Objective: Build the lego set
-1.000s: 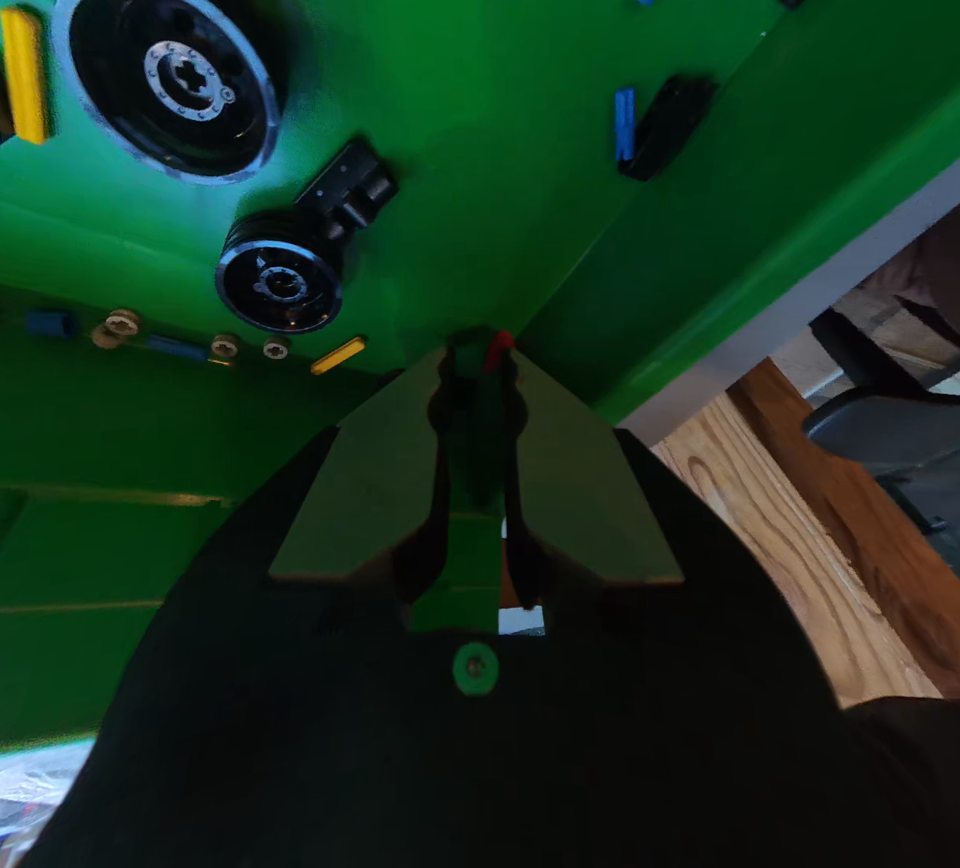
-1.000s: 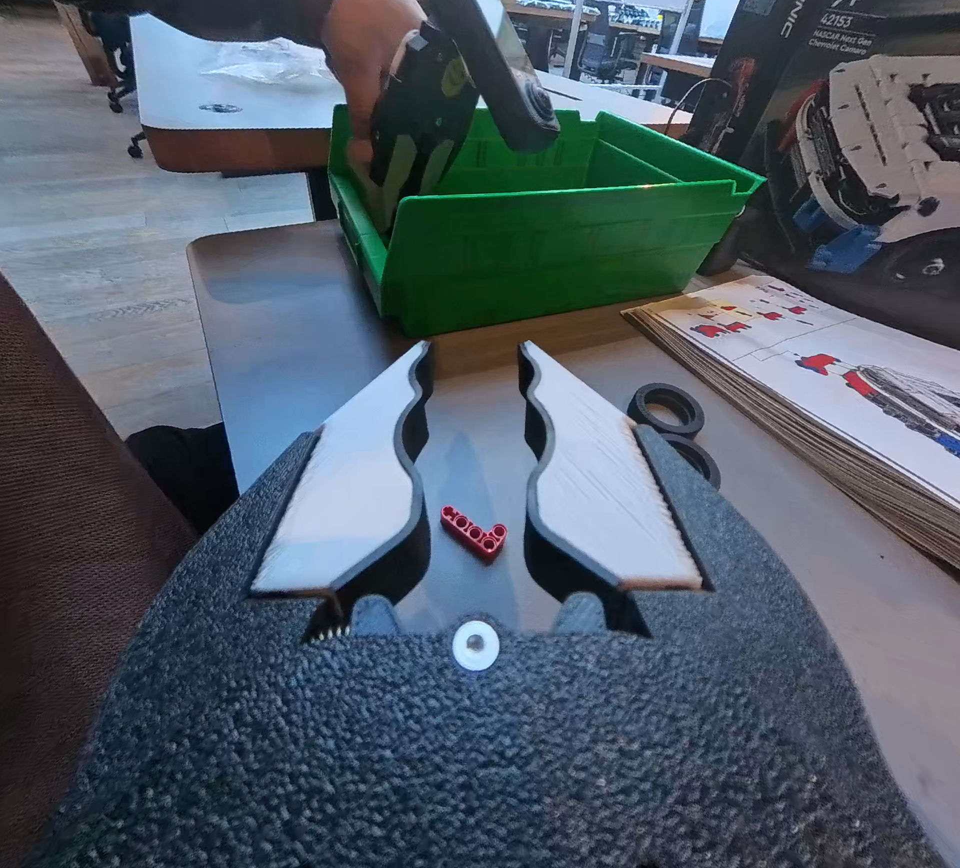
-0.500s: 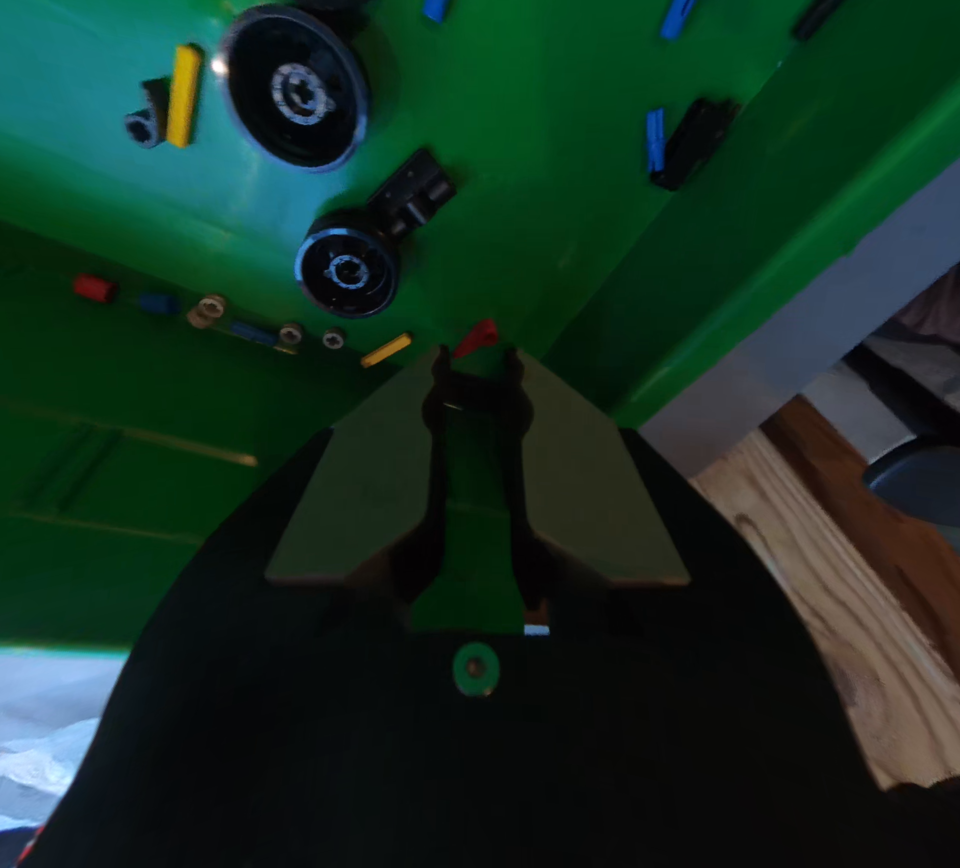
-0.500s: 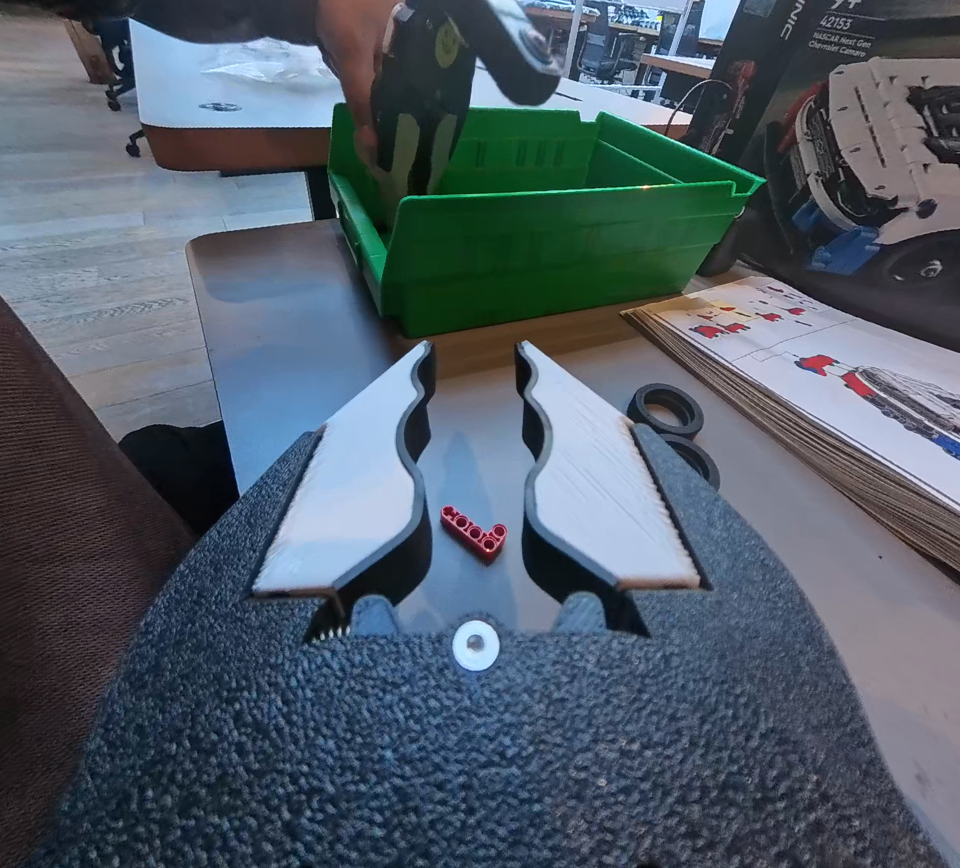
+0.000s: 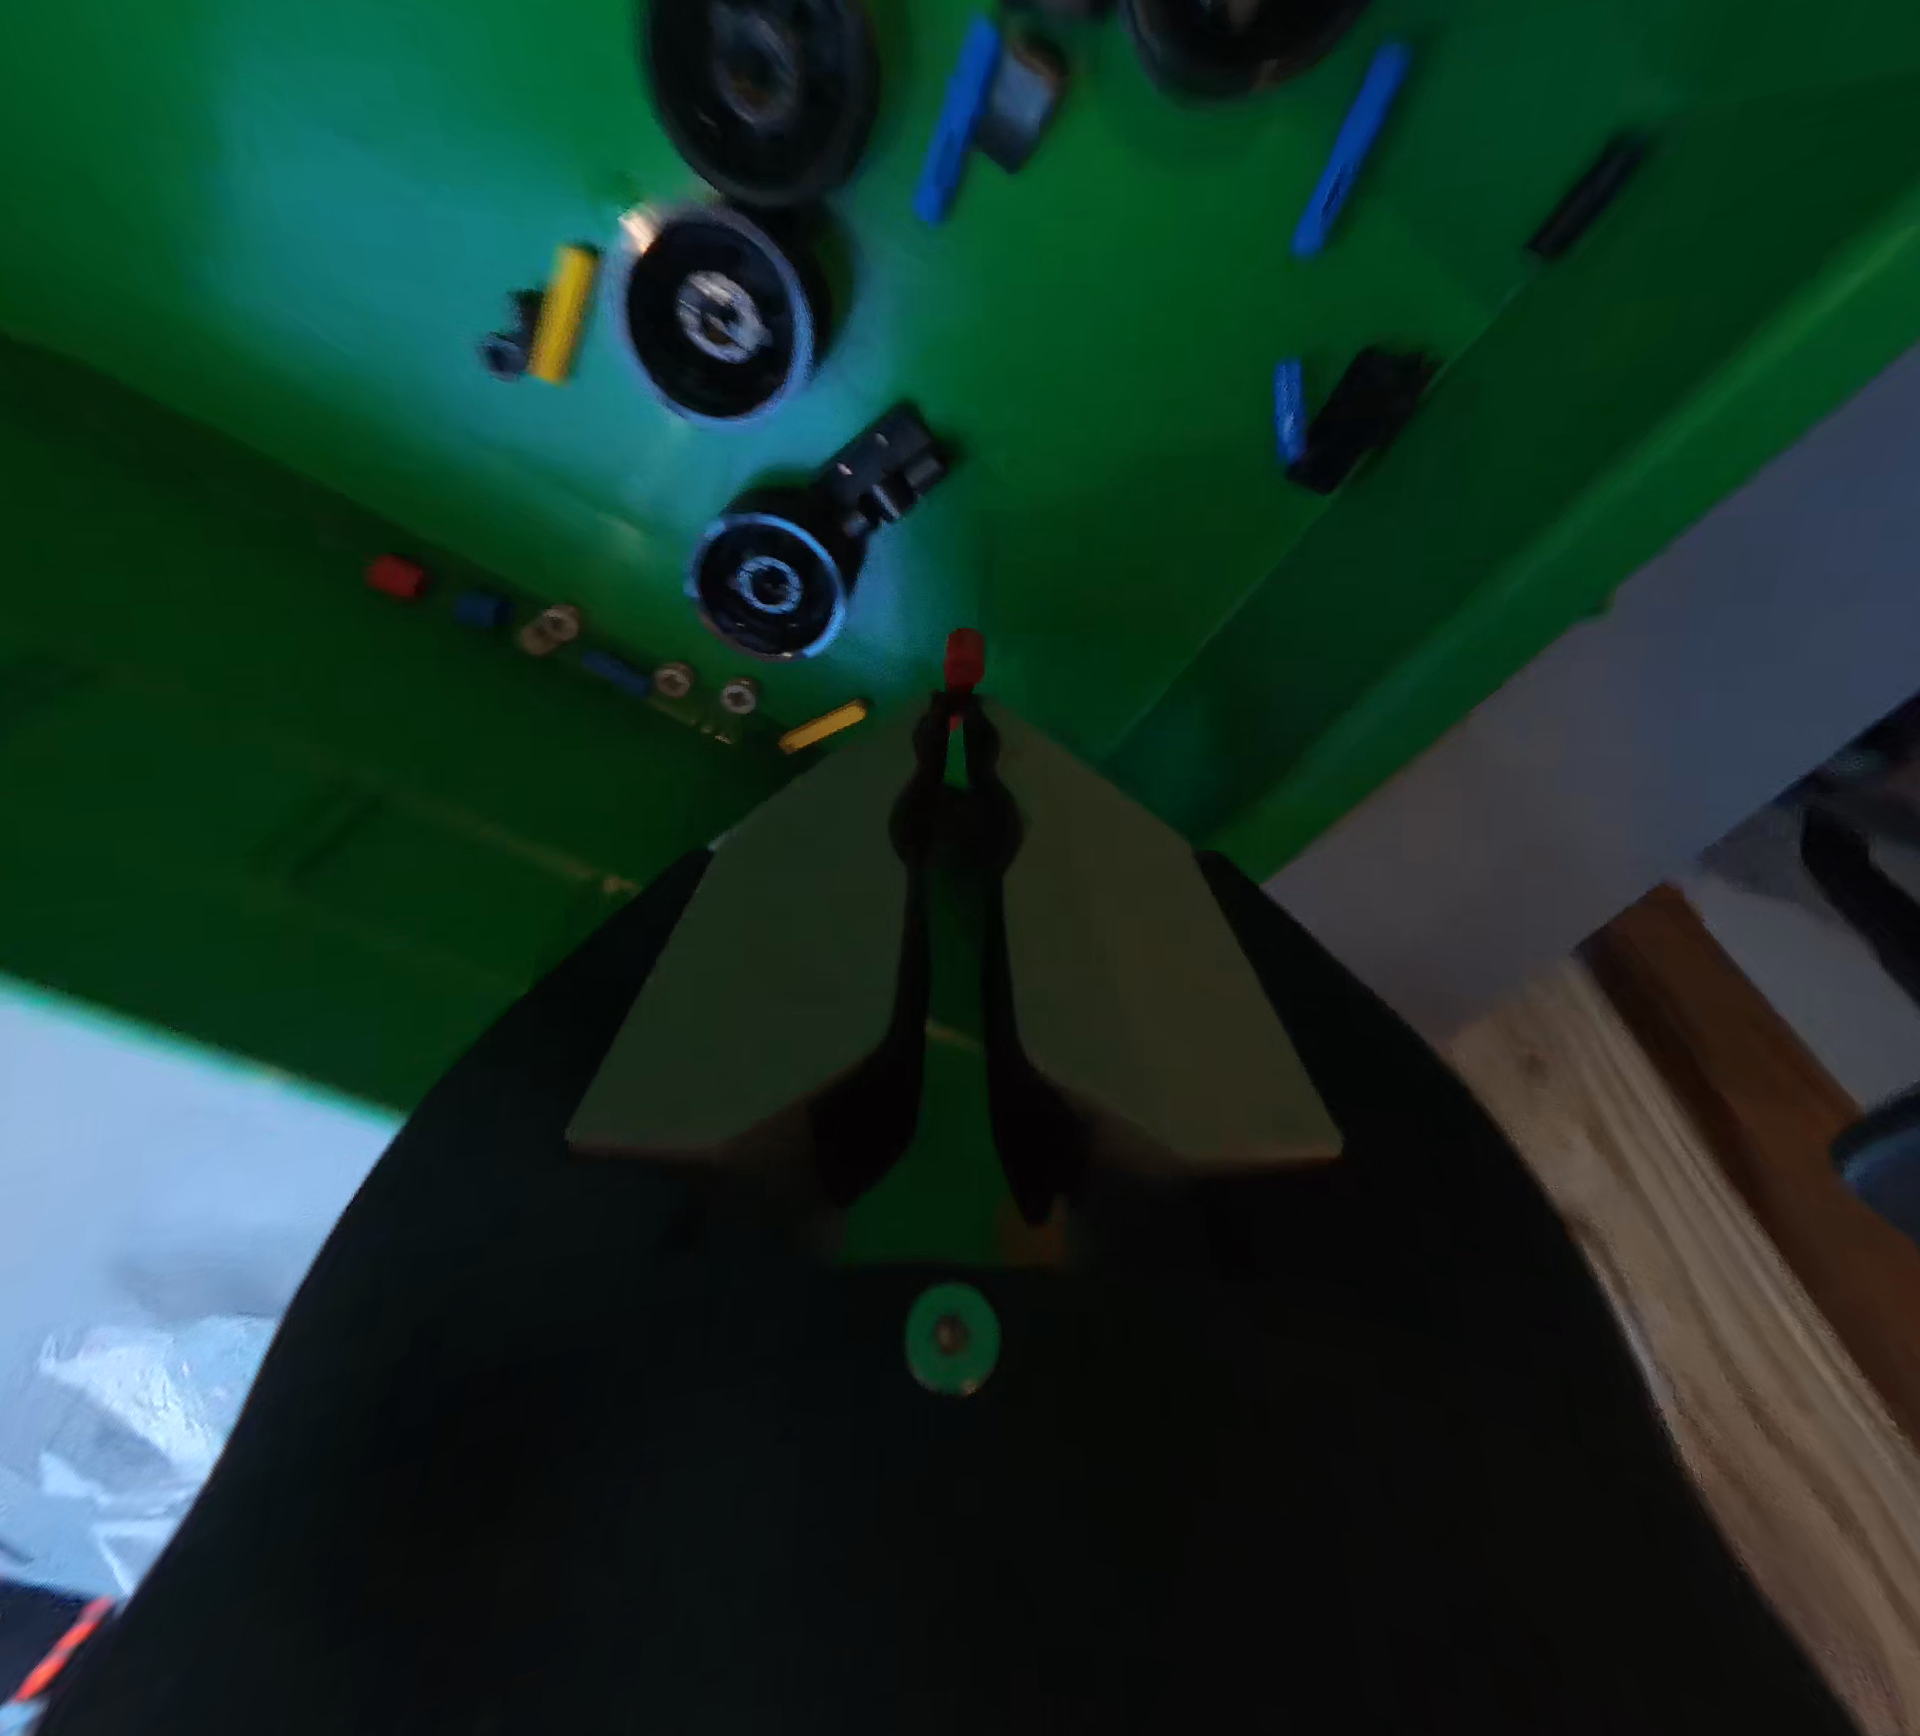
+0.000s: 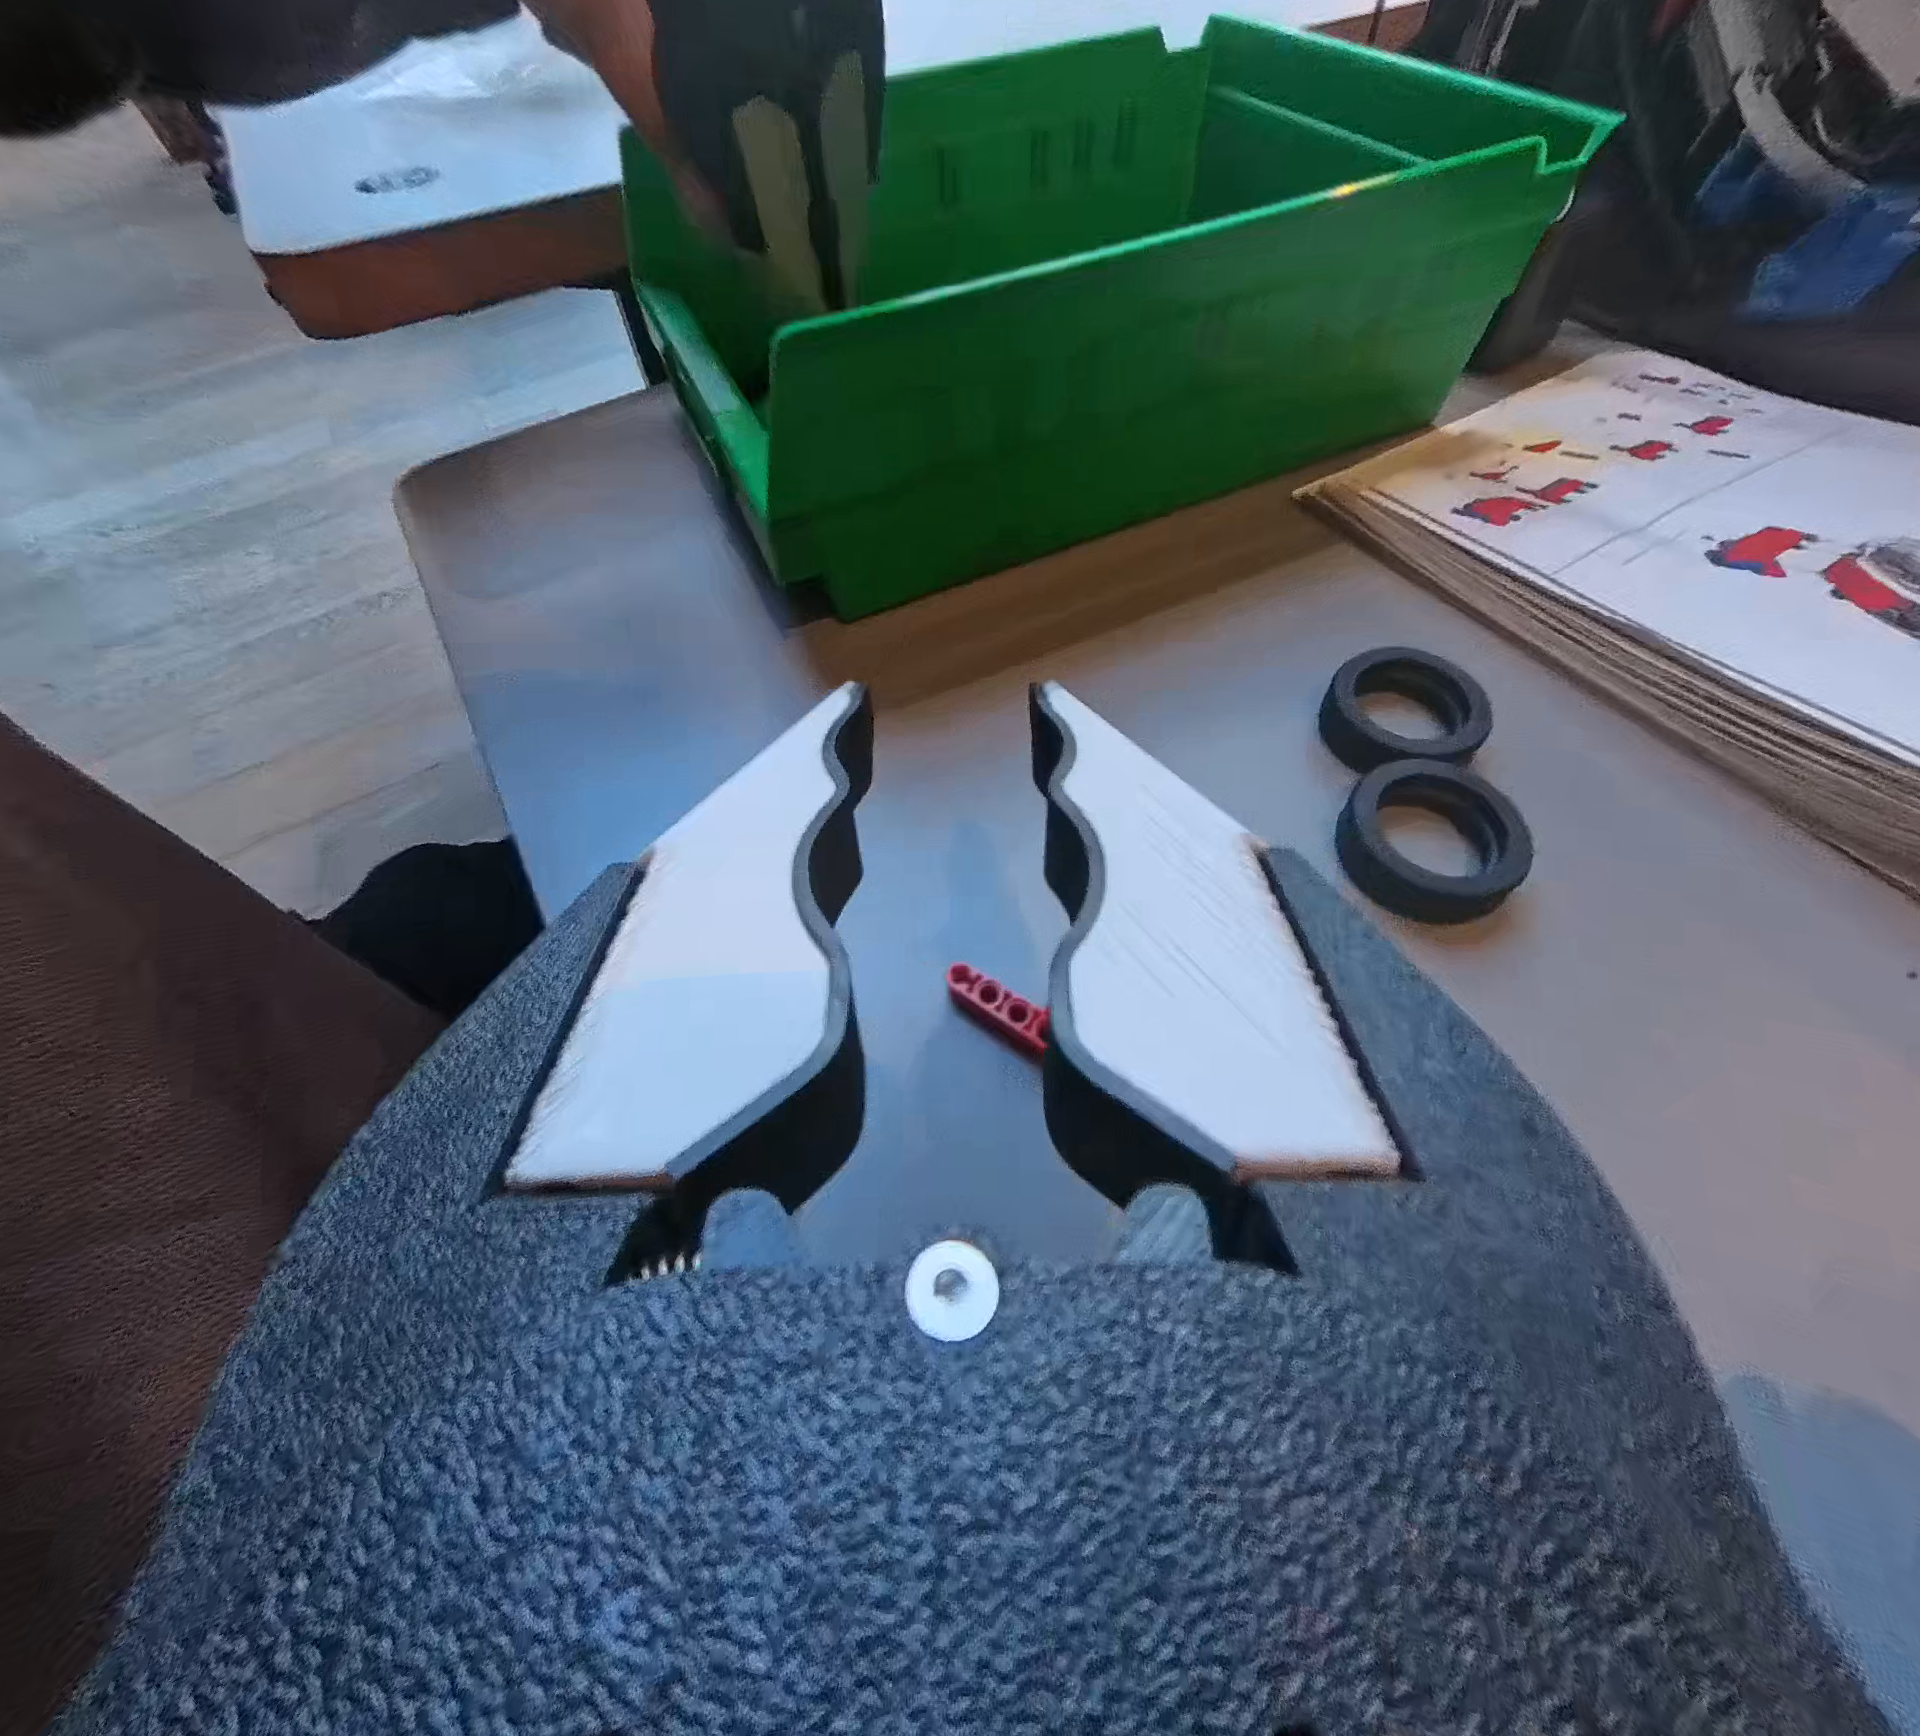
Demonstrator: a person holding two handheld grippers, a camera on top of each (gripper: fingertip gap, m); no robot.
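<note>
**Desk:** Left wrist view first. What has the tool got?

**Caption writer:** The left tool (image 5: 954, 722) is pinched nearly shut on a small red piece (image 5: 963, 650), which sticks out just past its tips, above the floor of the green bin (image 5: 1039, 398). The frame is blurred, so the exact kind of piece cannot be told. Beyond the tips lie black wheels (image 5: 767, 583), blue pins (image 5: 1349, 148) and a yellow pin (image 5: 823, 726), scattered on the bin floor.

**Desk:** And the other one?

**Caption writer:** The right tool (image 6: 950, 728) hangs empty over the tabletop (image 6: 1621, 1042), fingers (image 6: 727, 938) parted. A red L-shaped beam (image 6: 997, 1011) lies flat under the gap, partly hidden by the right-hand finger. Two black tyres (image 6: 1405, 718) lie near its right side; the instruction booklet (image 6: 1683, 543) lies further right, the bin straight ahead.

**Desk:** How should the step be done well?

**Caption writer:** As a judgement: hold the squeeze steady, since so little of the piece is gripped, lift straight up clear of the bin wall, then carry it over to the beam, where the right tool looks ready to steady that part.
</note>
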